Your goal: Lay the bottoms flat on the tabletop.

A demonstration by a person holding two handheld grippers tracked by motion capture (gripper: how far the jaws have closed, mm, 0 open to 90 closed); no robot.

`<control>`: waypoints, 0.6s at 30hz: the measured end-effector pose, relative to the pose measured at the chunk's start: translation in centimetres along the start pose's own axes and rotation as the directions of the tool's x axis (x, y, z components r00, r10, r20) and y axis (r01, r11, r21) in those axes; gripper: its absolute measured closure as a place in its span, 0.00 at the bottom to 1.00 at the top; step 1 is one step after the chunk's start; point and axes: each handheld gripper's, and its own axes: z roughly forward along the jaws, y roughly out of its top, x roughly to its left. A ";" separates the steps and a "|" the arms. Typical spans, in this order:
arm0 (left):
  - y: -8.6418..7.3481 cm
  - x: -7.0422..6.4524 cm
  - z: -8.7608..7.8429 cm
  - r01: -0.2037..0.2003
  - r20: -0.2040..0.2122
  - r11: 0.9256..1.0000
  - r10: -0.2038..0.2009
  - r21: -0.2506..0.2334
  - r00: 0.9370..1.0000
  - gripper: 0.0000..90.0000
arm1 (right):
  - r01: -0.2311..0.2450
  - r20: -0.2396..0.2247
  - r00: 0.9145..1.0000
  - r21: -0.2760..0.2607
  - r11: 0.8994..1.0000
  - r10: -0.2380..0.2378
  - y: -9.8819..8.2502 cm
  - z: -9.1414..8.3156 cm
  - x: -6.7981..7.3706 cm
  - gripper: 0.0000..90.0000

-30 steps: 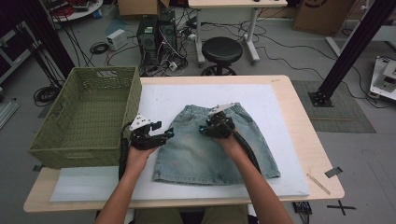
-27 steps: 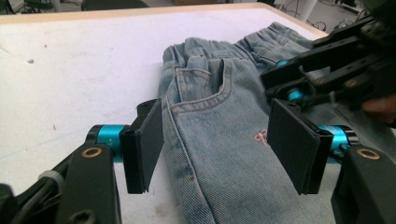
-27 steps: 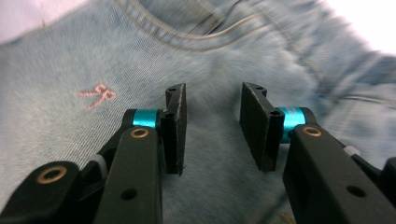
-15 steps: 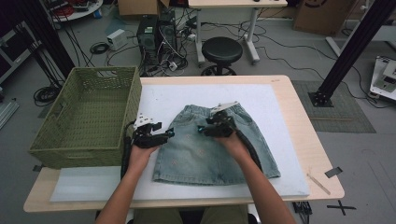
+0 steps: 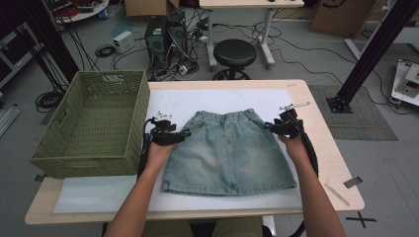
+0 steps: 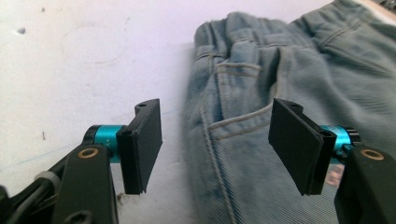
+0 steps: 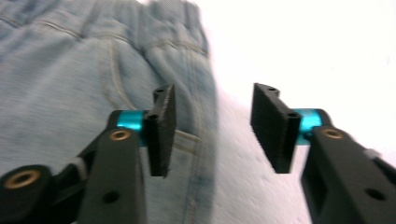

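Two forearms come in from the near edge of the desk, each hand holding one gripper. One denim skirt lies flat on a white mat in the middle of the desk, waistband toward the far side, hem toward the person. The left gripper sits at the skirt's left side seam, jaws apart, with the seam and a pocket edge between them and neither pad pressing. The right gripper sits at the right side seam near the waistband; its jaws have just been closing but stand apart, straddling the seam unpressed. Its view is blurred. One green woven basket stands left of the skirt. Beyond the desk stand one round black stool and tangled cables, partly cut off.
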 end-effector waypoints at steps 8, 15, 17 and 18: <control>-0.1 0.0 0.7 0.001 0.050 0.998 -0.004 0.061 0.999 0.74 | -0.020 -0.060 0.998 0.085 0.996 0.026 -0.6 2.1 -0.3 0.81; 0.0 -0.5 0.7 0.027 0.048 1.000 -0.028 0.015 0.998 0.90 | 0.005 -0.032 0.999 0.085 0.996 -0.002 -0.5 1.9 -0.4 0.94; 0.2 -0.7 0.8 0.039 0.037 0.999 -0.039 -0.016 0.999 0.90 | 0.008 -0.010 1.000 0.072 0.997 -0.007 -0.5 1.7 -0.5 0.94; 0.3 -0.9 0.9 0.039 0.032 0.999 -0.038 -0.034 0.999 0.90 | 0.009 0.002 1.000 0.060 0.998 -0.009 -0.4 1.6 -0.6 0.94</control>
